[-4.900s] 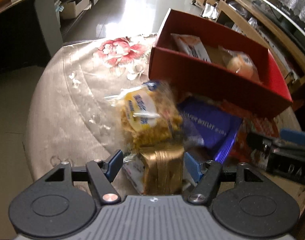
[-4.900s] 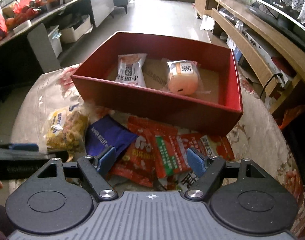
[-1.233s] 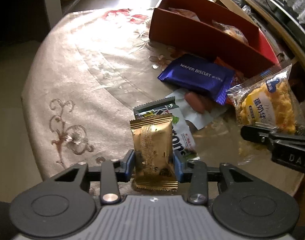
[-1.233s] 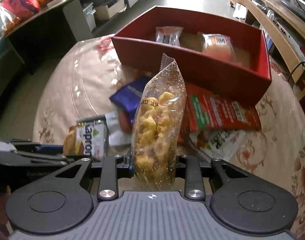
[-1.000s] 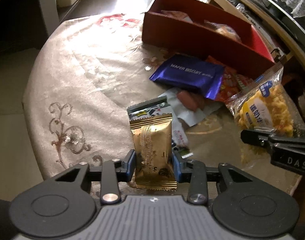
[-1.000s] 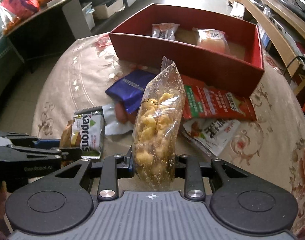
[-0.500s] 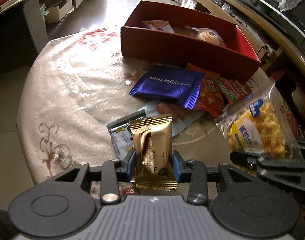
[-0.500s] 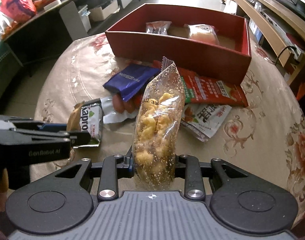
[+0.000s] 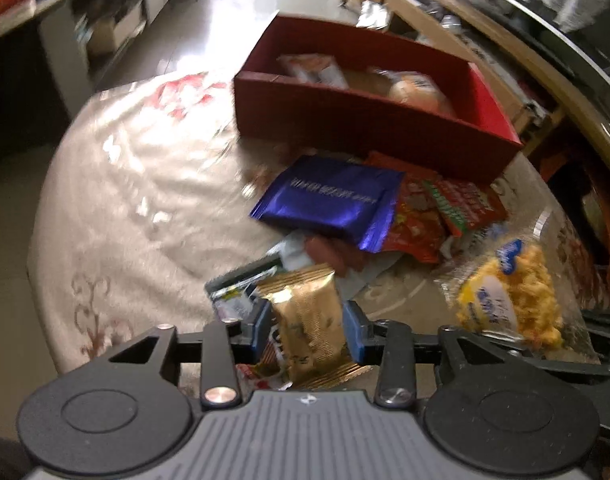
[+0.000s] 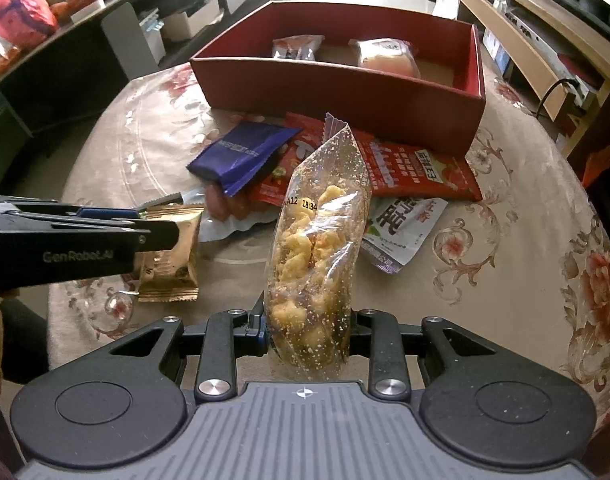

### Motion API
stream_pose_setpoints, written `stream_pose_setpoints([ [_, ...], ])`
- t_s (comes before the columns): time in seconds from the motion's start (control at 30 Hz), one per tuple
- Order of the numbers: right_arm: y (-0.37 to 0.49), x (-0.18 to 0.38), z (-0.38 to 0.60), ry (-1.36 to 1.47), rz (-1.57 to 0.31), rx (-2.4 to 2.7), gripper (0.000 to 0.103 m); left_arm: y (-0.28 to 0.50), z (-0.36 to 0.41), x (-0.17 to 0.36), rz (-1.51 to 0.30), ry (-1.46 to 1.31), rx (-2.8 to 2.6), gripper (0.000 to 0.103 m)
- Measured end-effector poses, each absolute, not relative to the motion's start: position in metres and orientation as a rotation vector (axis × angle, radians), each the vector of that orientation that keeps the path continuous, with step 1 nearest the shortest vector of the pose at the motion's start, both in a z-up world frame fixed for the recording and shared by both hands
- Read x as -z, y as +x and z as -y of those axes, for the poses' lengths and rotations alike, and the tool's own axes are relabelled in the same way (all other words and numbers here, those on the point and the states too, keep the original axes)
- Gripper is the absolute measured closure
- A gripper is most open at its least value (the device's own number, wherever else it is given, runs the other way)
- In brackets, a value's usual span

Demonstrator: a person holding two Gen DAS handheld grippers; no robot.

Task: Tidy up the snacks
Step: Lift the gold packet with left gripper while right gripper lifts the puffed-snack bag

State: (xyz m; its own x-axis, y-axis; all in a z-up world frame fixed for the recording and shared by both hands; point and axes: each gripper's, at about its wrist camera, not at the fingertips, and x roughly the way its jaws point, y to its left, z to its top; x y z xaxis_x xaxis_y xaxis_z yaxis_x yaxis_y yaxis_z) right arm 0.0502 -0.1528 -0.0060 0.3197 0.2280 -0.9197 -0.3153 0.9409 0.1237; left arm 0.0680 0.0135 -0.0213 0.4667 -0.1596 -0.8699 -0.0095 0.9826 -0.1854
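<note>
My left gripper is shut on a gold snack packet and holds it above the table; the packet also shows in the right wrist view. My right gripper is shut on a clear bag of yellow puffed snacks, held upright; the bag shows at the right of the left wrist view. A red box at the far side holds two wrapped snacks. A blue wafer packet, red packets and a white packet lie in front of the box.
The round table has a beige flowered cloth. A green and white packet lies under my left gripper. Wooden shelving stands at the right and dark counters at the left, beyond the table edge.
Both grippers have moved forward toward the red box with their packets still held. The gold packet now tilts a little to the right in the left jaws.
</note>
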Motion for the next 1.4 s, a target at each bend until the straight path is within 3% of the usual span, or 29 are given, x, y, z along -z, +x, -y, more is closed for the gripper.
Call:
stream_pose_setpoints([
  [0.07,0.05,0.006,0.154,-0.081,-1.196,-0.354,0.066,0.07,-0.024,0.027,-1.115,-0.244,0.069,0.049],
  [0.23,0.051,0.004,0.155,-0.073,-1.193,-0.361,0.066,0.073,-0.019,0.032,-1.119,-0.313,0.046,0.04],
  [0.4,0.05,0.001,0.158,-0.067,-1.188,-0.361,0.066,0.081,0.006,0.034,-1.101,-0.224,0.006,0.041],
  [0.43,0.05,0.0,0.159,-0.064,-1.187,-0.358,0.066,0.082,0.011,0.035,-1.094,-0.199,-0.009,0.042],
  [0.47,0.05,0.0,0.162,-0.061,-1.187,-0.352,0.066,0.082,0.014,0.035,-1.085,-0.173,-0.019,0.054],
  [0.5,0.05,-0.001,0.163,-0.06,-1.187,-0.345,0.066,0.082,0.016,0.035,-1.08,-0.151,-0.021,0.058],
  [0.63,0.051,-0.001,0.17,-0.054,-1.189,-0.33,0.066,0.08,0.017,0.035,-1.072,-0.096,-0.018,0.07],
  [0.83,0.05,-0.001,0.168,-0.061,-1.186,-0.336,0.066,0.074,0.02,0.031,-1.086,-0.056,0.01,0.071],
  [1.0,0.05,-0.002,0.166,-0.059,-1.183,-0.337,0.066,0.075,0.033,0.035,-1.096,-0.017,0.019,0.055],
  [1.13,0.051,-0.001,0.172,-0.056,-1.188,-0.316,0.066,0.074,0.047,0.04,-1.092,0.039,0.009,0.034],
  [1.4,0.05,-0.003,0.194,-0.04,-1.178,-0.269,0.065,0.061,0.054,0.042,-1.117,0.007,0.022,0.032],
])
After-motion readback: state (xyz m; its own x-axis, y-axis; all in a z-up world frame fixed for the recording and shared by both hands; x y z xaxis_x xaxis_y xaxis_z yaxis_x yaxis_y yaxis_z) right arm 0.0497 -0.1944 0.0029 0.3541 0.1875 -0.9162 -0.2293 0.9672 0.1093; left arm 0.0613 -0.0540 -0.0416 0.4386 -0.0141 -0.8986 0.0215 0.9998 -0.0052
